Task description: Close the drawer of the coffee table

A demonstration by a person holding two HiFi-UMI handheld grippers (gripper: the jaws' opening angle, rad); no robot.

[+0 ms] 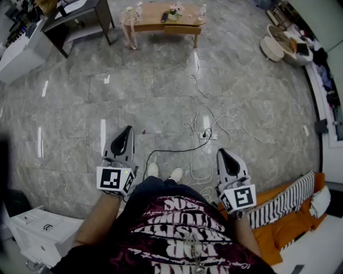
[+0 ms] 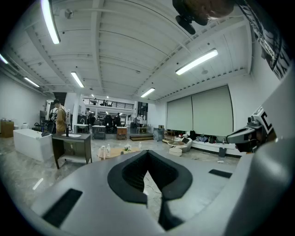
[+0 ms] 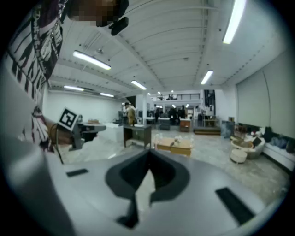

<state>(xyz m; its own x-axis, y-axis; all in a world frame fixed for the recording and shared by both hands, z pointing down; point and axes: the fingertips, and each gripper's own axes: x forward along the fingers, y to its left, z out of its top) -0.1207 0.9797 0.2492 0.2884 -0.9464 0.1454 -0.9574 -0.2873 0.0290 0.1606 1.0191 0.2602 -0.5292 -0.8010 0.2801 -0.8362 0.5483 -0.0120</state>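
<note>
Head view: coffee table (image 1: 155, 16) far across floor (image 1: 134, 96)

The coffee table (image 1: 153, 16) is low, of light wood, with a long rounded top and pale legs. It stands upright on the grey stone floor (image 1: 161, 96) at the far end. Its drawer (image 1: 182, 29) sits under the top's right half, pulled out towards the front.

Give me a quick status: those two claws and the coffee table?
Left gripper and right gripper shut, empty. Coffee table far across floor, drawer looks open. Cables lie between.
</note>
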